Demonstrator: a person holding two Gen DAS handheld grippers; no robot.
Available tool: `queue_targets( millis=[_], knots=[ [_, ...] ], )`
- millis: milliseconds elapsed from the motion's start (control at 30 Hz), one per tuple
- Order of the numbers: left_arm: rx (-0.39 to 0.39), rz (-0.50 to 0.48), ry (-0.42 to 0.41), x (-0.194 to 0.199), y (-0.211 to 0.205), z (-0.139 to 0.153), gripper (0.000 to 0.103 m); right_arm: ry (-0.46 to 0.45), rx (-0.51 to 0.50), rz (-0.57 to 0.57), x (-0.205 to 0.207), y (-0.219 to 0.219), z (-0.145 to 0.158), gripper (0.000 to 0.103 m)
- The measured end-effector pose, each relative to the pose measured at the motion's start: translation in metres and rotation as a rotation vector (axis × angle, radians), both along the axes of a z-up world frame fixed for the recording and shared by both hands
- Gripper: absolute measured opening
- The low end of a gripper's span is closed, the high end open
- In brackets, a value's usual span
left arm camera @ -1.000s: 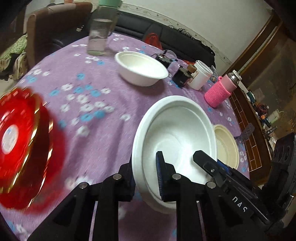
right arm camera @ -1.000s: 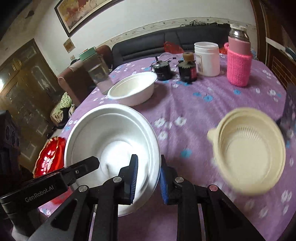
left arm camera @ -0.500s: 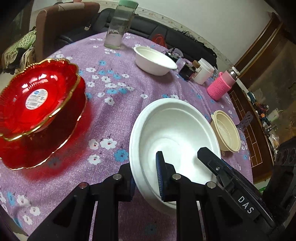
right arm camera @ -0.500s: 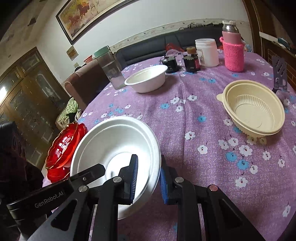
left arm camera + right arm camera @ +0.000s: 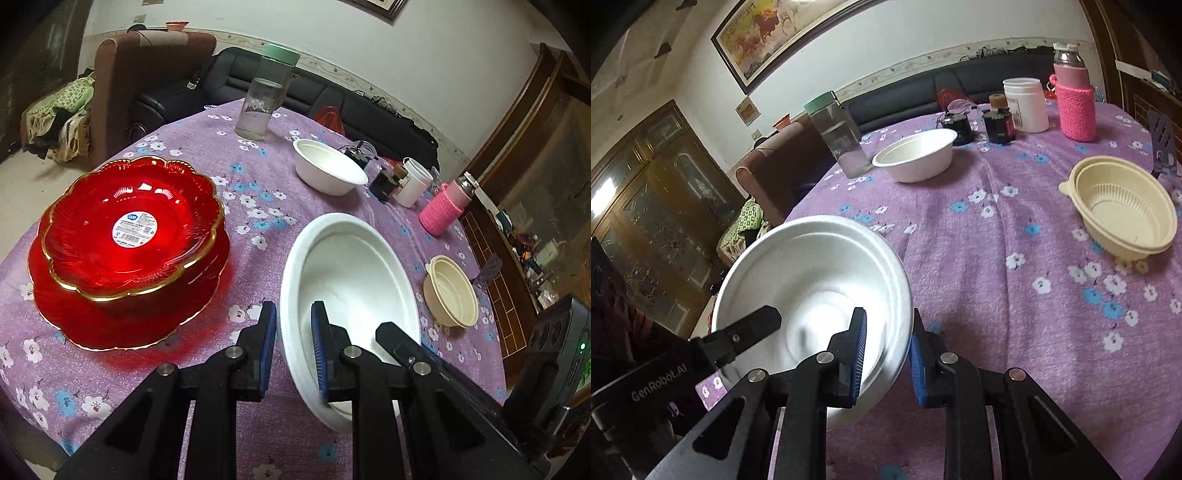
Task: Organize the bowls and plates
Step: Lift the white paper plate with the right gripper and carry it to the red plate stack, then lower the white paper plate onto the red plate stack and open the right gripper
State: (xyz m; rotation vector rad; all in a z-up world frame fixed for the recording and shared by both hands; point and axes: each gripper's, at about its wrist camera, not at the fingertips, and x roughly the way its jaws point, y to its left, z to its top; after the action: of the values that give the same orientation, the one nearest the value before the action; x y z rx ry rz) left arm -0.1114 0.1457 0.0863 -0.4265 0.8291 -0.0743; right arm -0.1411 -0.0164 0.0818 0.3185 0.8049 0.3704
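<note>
Both grippers hold one large white bowl (image 5: 354, 280) above the purple flowered tablecloth. My left gripper (image 5: 293, 343) is shut on its left rim, and my right gripper (image 5: 888, 343) is shut on the right rim of the same white bowl (image 5: 812, 273). The other gripper's finger shows over the bowl in each view. Stacked red plates with gold edges (image 5: 125, 236) lie to the bowl's left in the left wrist view. A smaller white bowl (image 5: 916, 155) and a cream plastic bowl (image 5: 1123, 206) rest farther out on the table.
A clear bottle with a green cap (image 5: 838, 136), two dark jars (image 5: 997, 123), a white tub (image 5: 1027, 103) and a pink-sleeved flask (image 5: 1073, 107) stand at the table's far side. A brown armchair (image 5: 147, 70) and black sofa (image 5: 332, 103) lie beyond the table edge.
Both grippers carried the white bowl back toward the near-left side of the table. The red plates have come into full view to its left, and the cream bowl now sits farther off.
</note>
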Motion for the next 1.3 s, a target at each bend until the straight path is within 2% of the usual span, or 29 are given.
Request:
queue_targets(
  millis=[167, 333, 667, 867, 967, 1100, 1200, 1300],
  knots=[
    [-0.009, 0.003, -0.024, -0.003, 0.006, 0.002, 0.017, -0.020, -0.022, 0.005, -0.002, 0.007, 0.005, 0.024],
    [-0.029, 0.037, -0.036, -0.001, 0.030, 0.006, 0.017, -0.024, -0.045, 0.035, 0.009, 0.029, 0.013, 0.024],
    [-0.039, 0.230, -0.061, 0.001, 0.114, 0.015, 0.017, -0.013, -0.049, 0.203, 0.046, 0.121, 0.021, 0.024],
    [-0.050, 0.309, 0.004, 0.014, 0.150, -0.005, 0.017, 0.007, -0.081, 0.271, 0.064, 0.167, 0.006, 0.024],
    [-0.068, 0.320, 0.045, 0.021, 0.162, -0.019, 0.017, 0.002, -0.106, 0.291, 0.070, 0.177, 0.000, 0.024],
    [-0.051, 0.321, 0.066, 0.028, 0.162, -0.027, 0.017, -0.007, -0.121, 0.296, 0.078, 0.183, -0.006, 0.024],
    [-0.050, 0.307, 0.054, 0.029, 0.160, -0.024, 0.028, -0.019, -0.148, 0.297, 0.081, 0.187, -0.008, 0.024],
    [-0.059, 0.300, 0.020, 0.024, 0.158, -0.017, 0.045, -0.030, -0.163, 0.297, 0.081, 0.190, -0.007, 0.024]
  ],
)
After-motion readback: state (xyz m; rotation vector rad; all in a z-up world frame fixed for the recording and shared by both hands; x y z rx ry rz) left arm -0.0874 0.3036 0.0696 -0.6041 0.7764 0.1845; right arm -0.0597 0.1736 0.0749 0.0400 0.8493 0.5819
